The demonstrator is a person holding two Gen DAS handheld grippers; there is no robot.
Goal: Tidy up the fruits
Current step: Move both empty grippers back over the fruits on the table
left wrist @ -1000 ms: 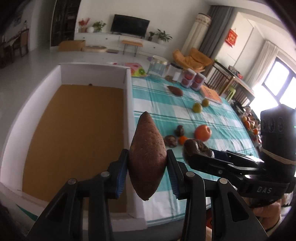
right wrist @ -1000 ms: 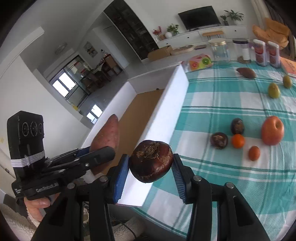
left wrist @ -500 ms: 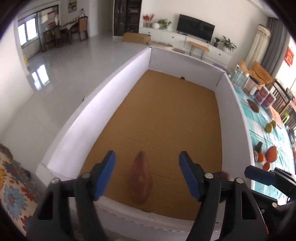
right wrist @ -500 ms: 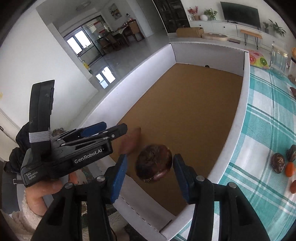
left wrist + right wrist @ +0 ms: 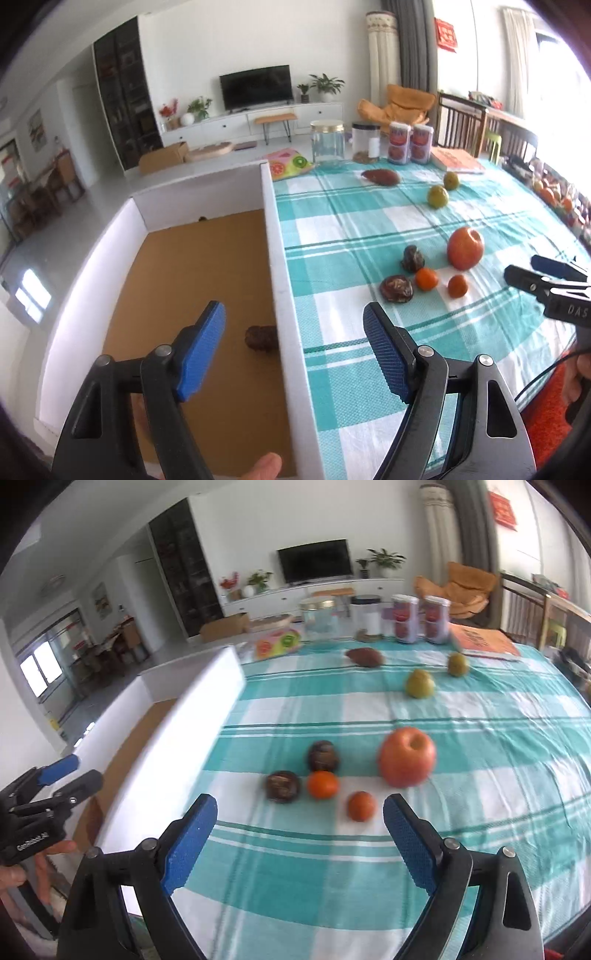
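Observation:
My left gripper is open and empty above the right wall of the white cardboard box. A dark brown round fruit lies on the box floor by that wall. My right gripper is open and empty above the checked tablecloth. Ahead of it lie a red apple, two small oranges, and two dark brown fruits. Farther back are two green pears and a sweet potato.
Glass jars and two red-labelled canisters stand at the table's far edge, with an orange book and a fruit-print pouch. More fruit lies at the far right. A fingertip shows at the bottom.
Both grippers have let go and swung right, from over the box toward the table. The dark fruit now lies in the box. The sweet potato dropped earlier is out of view.

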